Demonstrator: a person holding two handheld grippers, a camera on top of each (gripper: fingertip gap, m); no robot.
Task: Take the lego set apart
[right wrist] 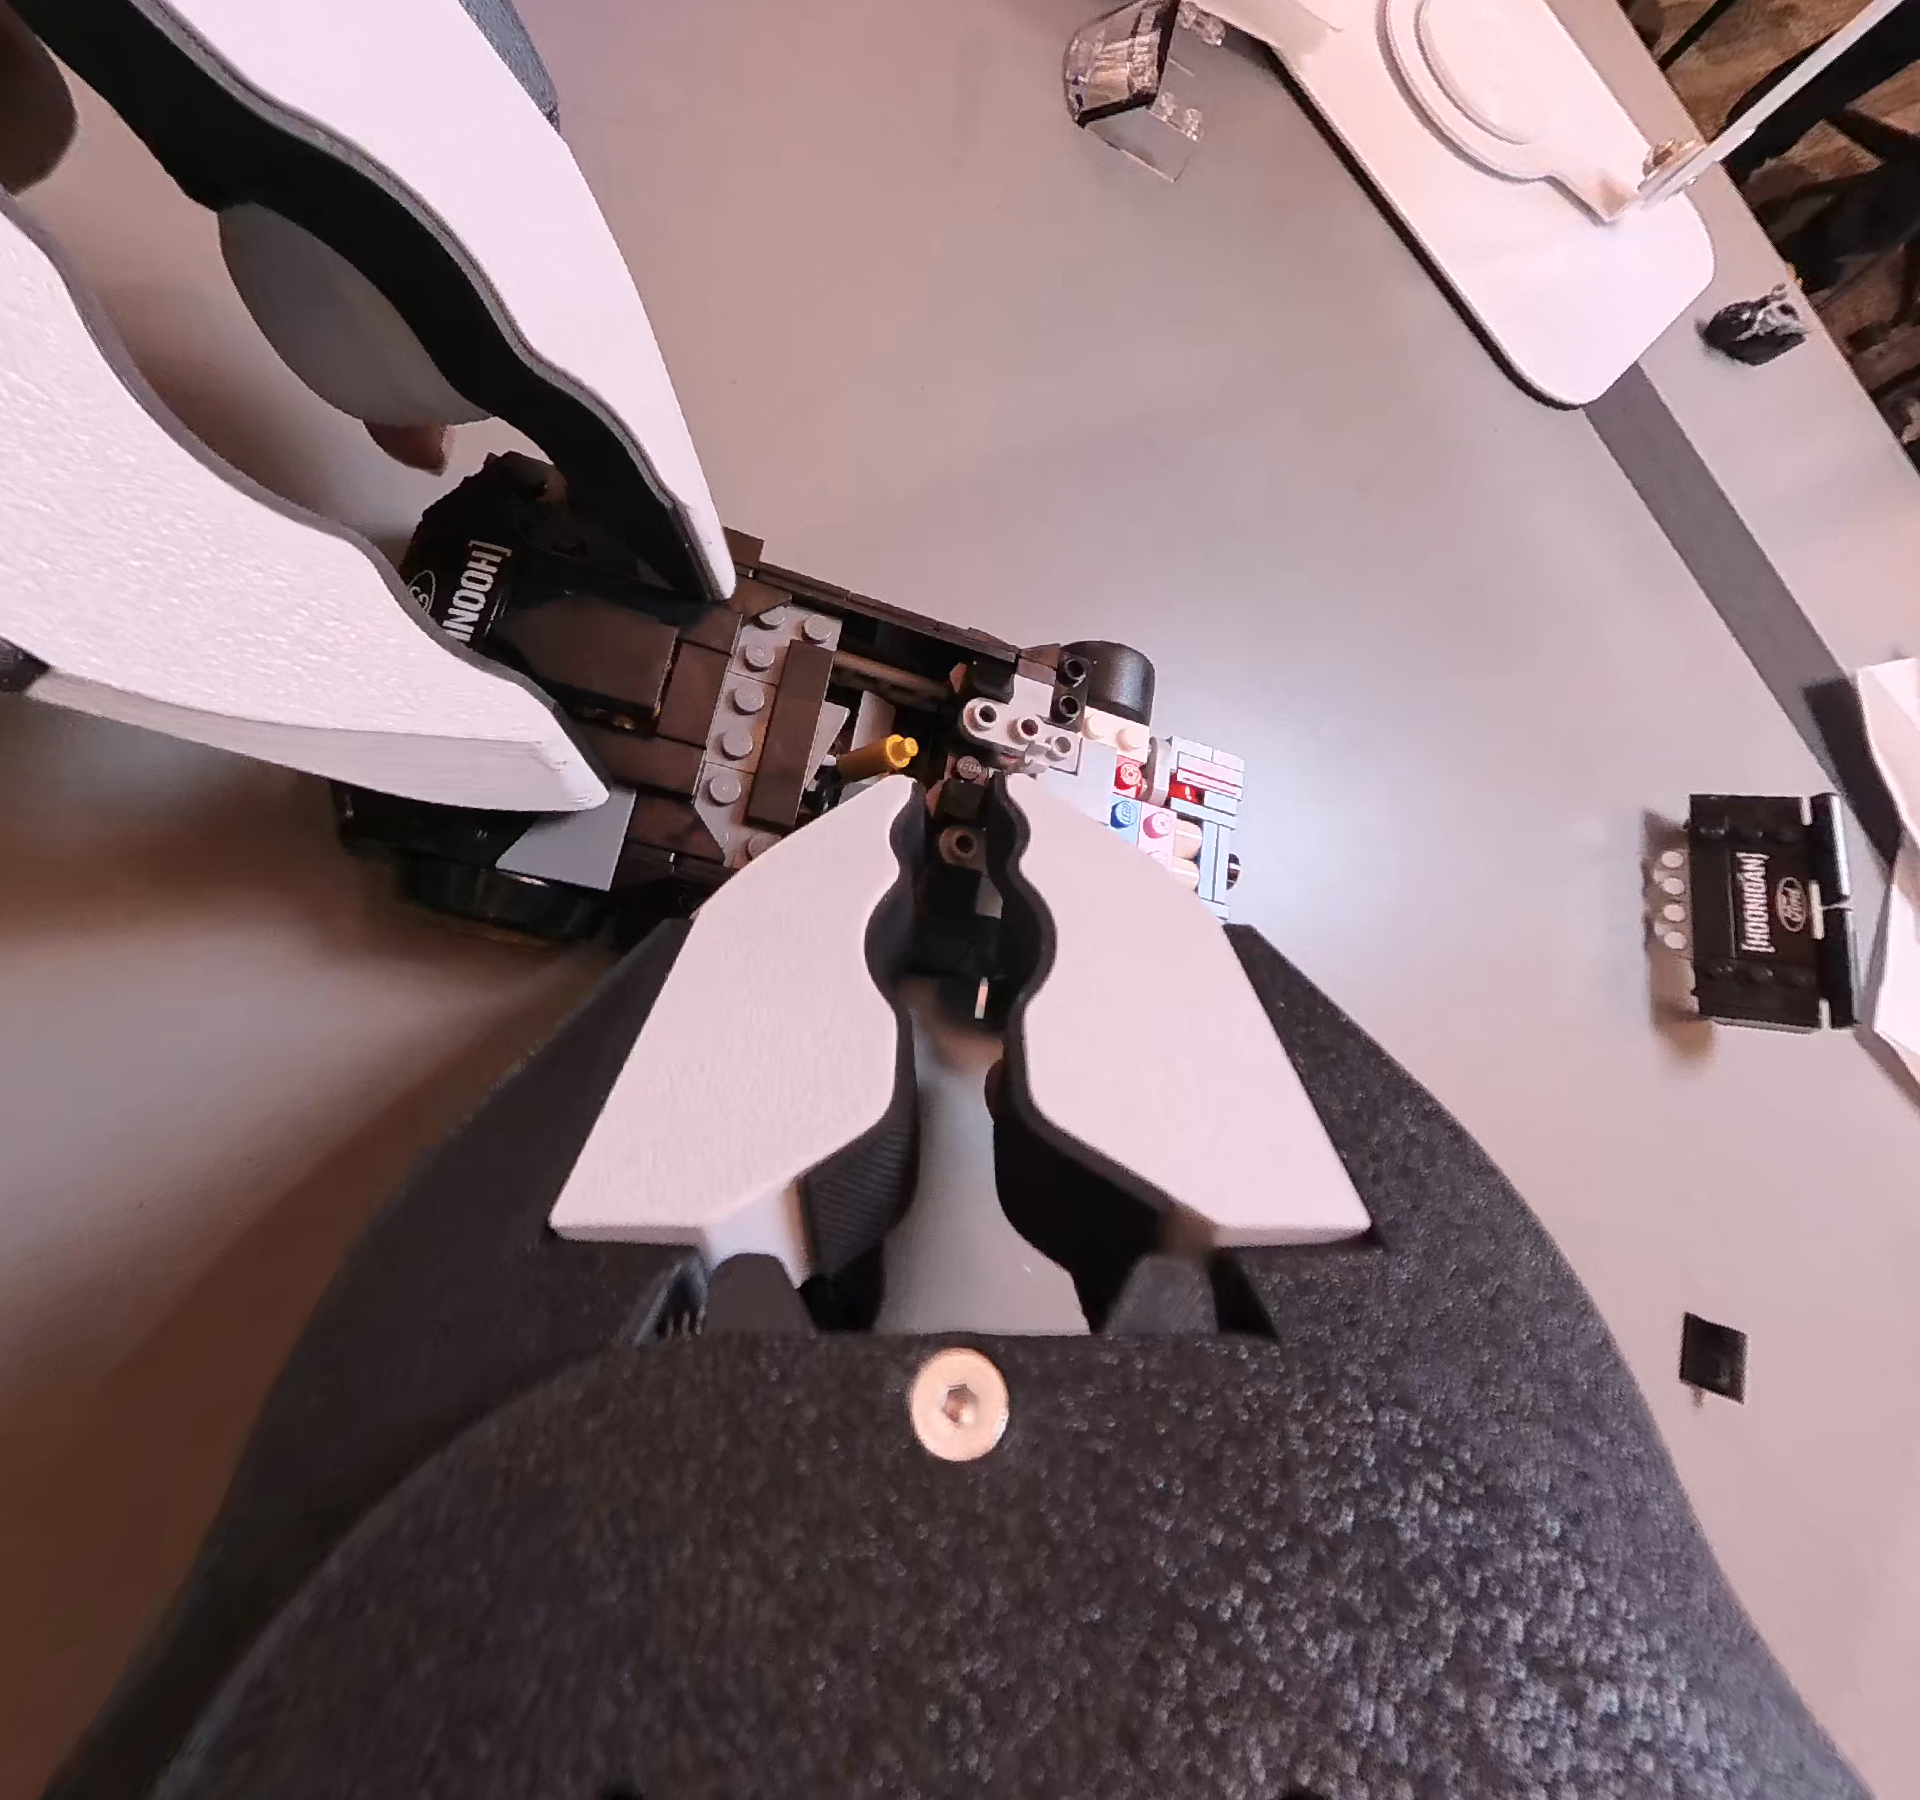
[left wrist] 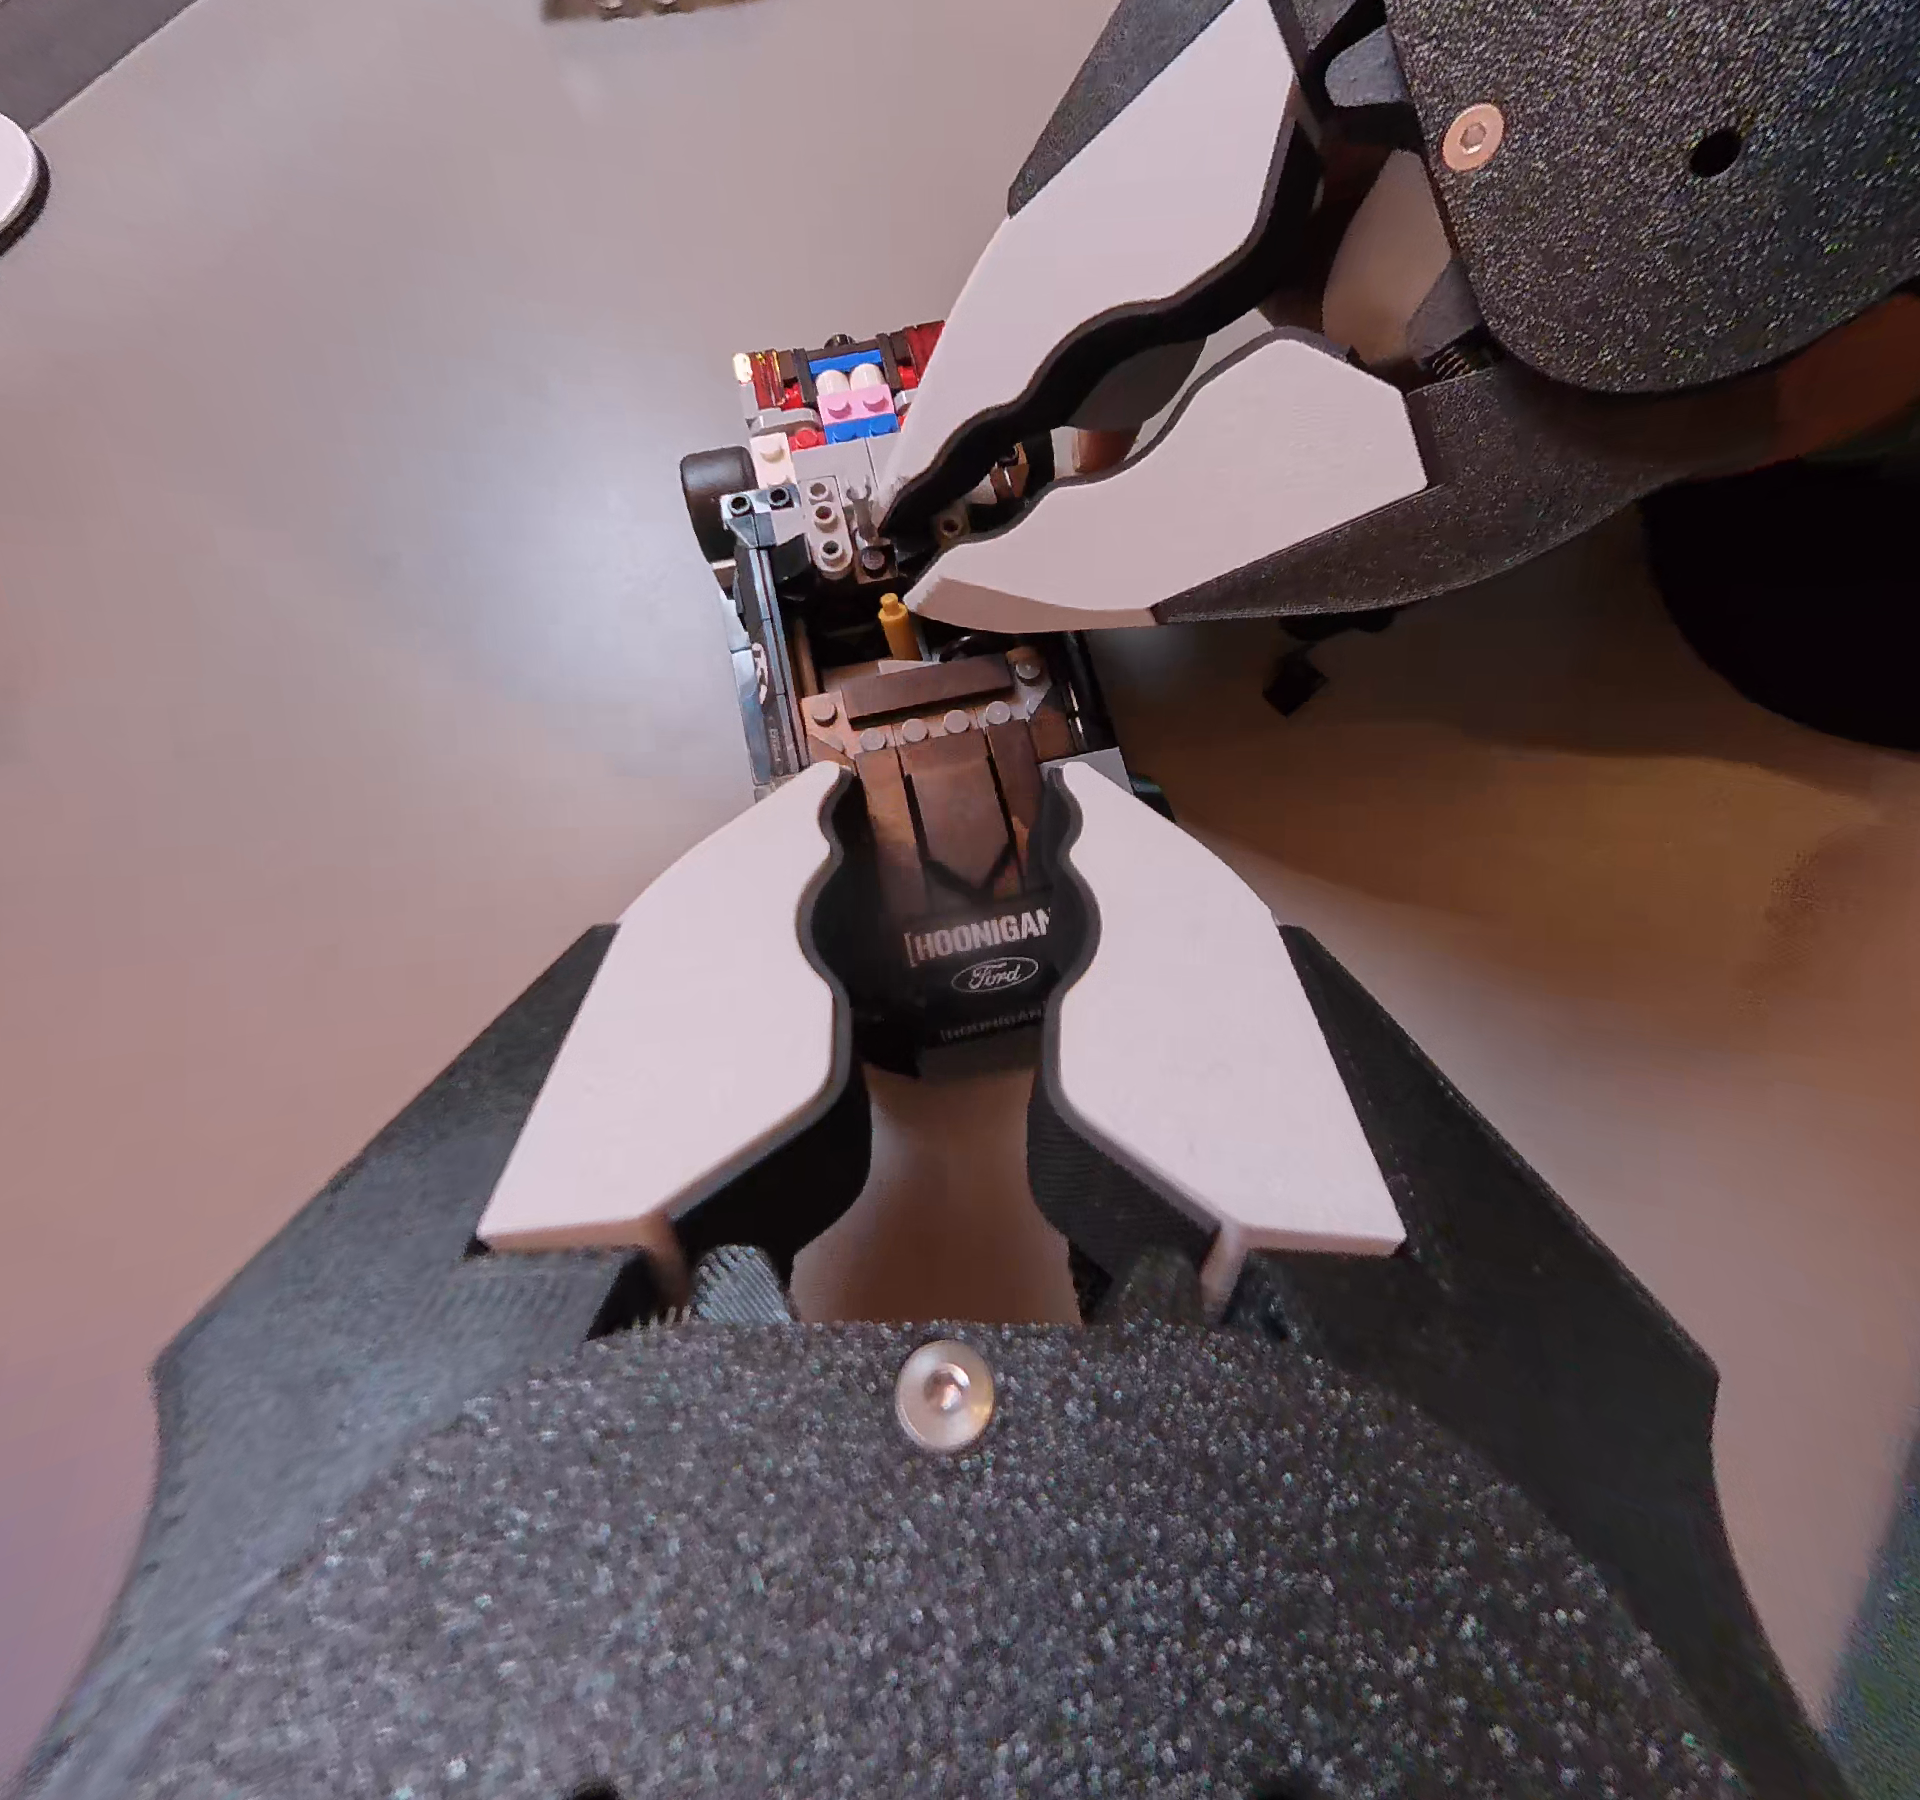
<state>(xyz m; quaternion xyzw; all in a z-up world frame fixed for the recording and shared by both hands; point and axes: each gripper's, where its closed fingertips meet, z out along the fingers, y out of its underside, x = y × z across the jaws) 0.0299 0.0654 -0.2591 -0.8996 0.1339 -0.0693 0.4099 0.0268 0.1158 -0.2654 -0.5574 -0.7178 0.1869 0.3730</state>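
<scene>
Lego car sits on the grey counter; left tool squeezes its black nose; right tool pinches a small black brick in its middle.

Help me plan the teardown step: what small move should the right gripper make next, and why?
Probably pull up, peeling away the small black piece its fingers close around. The left gripper already clamps the lego car at its black hood end, bracing it, and the right gripper sits in the open middle.
</scene>
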